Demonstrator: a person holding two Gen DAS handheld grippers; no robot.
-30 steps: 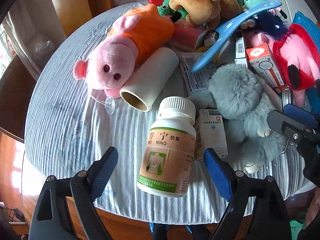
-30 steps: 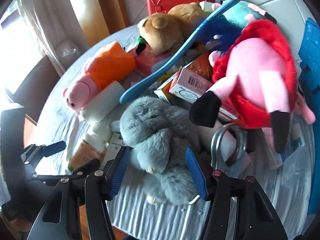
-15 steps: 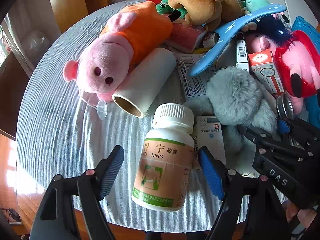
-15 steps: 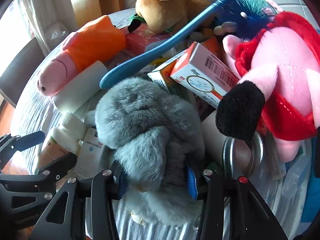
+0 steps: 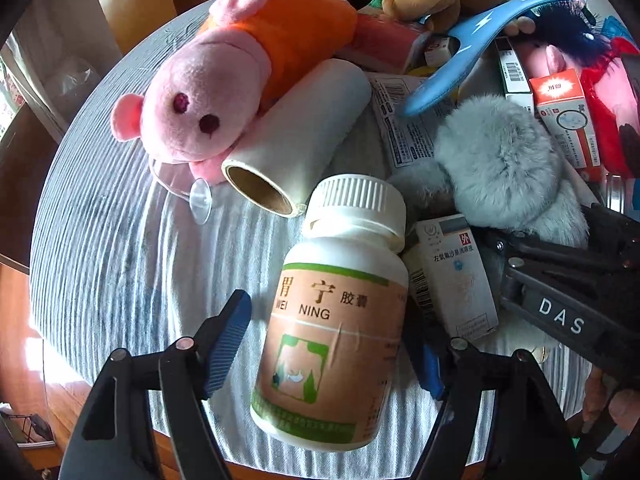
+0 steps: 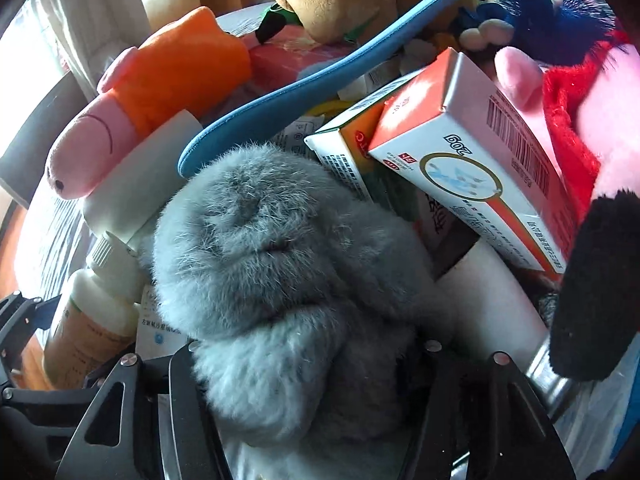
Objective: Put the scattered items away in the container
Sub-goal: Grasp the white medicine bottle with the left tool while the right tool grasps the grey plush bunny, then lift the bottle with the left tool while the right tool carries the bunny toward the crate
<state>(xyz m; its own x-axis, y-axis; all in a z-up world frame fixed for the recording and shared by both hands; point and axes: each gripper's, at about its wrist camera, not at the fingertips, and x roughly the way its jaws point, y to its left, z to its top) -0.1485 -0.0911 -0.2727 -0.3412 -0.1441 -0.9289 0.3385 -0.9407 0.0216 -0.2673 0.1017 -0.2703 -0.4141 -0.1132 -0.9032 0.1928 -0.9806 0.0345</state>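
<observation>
The pill bottle lies on the table, cap toward the far side, between the fingers of the left tongs. A paper roll lies just beyond the cap, angled far-right. The pig plush rests against the roll's left side. A small carton lies flat, touching the bottle's right side. The furry plush lies right of the roll and beyond the carton, between the fingers of the right tongs. The hairbrush rests on the pile beyond the furry plush.
</observation>
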